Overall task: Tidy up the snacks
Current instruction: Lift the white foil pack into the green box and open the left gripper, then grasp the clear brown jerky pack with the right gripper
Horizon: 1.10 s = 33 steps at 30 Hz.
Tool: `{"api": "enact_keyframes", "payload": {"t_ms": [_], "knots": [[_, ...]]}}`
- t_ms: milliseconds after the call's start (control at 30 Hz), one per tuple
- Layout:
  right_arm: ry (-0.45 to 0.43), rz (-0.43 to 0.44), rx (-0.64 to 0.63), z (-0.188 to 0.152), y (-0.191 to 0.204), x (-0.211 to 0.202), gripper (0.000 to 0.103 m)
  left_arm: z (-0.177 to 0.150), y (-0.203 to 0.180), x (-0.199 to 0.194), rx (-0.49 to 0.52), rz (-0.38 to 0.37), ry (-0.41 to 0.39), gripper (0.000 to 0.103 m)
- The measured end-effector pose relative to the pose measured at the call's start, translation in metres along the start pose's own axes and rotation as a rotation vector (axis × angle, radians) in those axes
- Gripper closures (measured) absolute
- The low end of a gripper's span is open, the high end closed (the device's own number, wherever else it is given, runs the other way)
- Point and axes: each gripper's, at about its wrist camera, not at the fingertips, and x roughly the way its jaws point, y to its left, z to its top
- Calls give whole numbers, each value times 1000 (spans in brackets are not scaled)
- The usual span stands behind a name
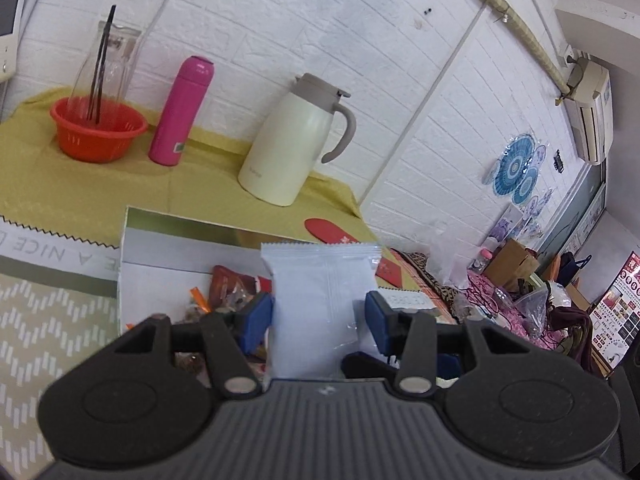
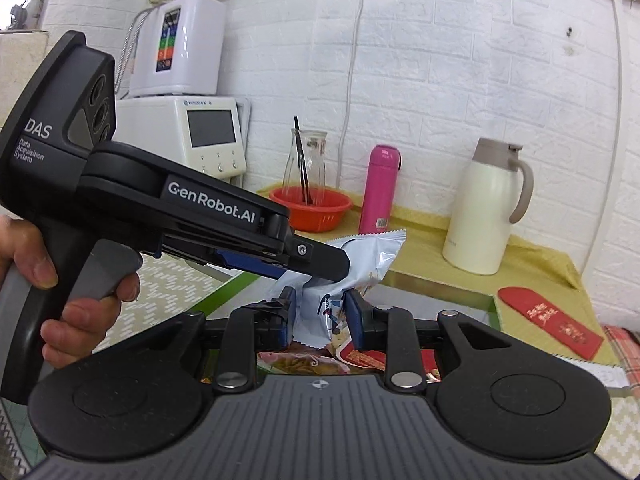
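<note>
The left gripper (image 1: pixel 320 316) held a pale blue, crimp-edged foil snack packet (image 1: pixel 320 300) upright between its blue pads; the left pad touched the packet's edge, while a narrow gap seemed to show at the right pad, so how firmly the jaws pressed was hard to judge. In the right wrist view the same packet (image 2: pixel 372 254) ran across both tools: the left gripper (image 2: pixel 328 268), gripped by a person's hand (image 2: pixel 60 280), clamped its upper part, and the right gripper (image 2: pixel 320 312) had its half-parted jaws around the printed lower end. The packet hung above an open white cardboard box (image 1: pixel 168 256) on the yellow-green clothed surface (image 1: pixel 32 168). The box's contents, a jumble of reddish and orange wrappers (image 1: pixel 228 288), were mostly hidden behind the grippers and could not be told apart. Behind stood an orange plastic colander (image 1: pixel 98 132), a pink flask (image 1: pixel 182 112) and a cream jug (image 1: pixel 296 140). A red envelope (image 1: pixel 328 232) was partly cut off by the packet.
</note>
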Motion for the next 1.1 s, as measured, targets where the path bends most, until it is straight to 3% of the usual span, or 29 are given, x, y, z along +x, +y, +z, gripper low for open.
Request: {"api": "enact_keyframes", "payload": {"t_ms": [67, 133, 267, 400, 467, 567, 633, 767, 900, 1100], "knots": [[14, 13, 8, -2, 2, 18, 55, 3, 13, 7, 2, 3, 29, 45], [17, 30, -2, -4, 8, 34, 67, 9, 26, 5, 0, 39, 23, 30], [47, 72, -42, -8, 25, 58, 67, 20, 46, -12, -30, 66, -39, 29], [77, 114, -53, -13, 35, 65, 67, 19, 55, -21, -29, 99, -41, 29], [69, 112, -59, -14, 36, 60, 60, 16, 56, -22, -25, 109, -33, 29], [54, 101, -56, -11, 33, 46, 40, 12, 50, -25, -4, 118, -18, 28], [37, 88, -59, -6, 29, 34, 1, 8, 41, -29, 19, 139, -27, 28], [-26, 45, -99, -3, 25, -1, 0, -1, 18, -43, 70, 187, -50, 27], [-54, 11, -125, -6, 18, -35, 0, -13, -8, -63, 88, 177, -52, 25], [-65, -9, -117, -20, 14, -81, 0, -45, -43, -89, 91, 205, 6, 25]]}}
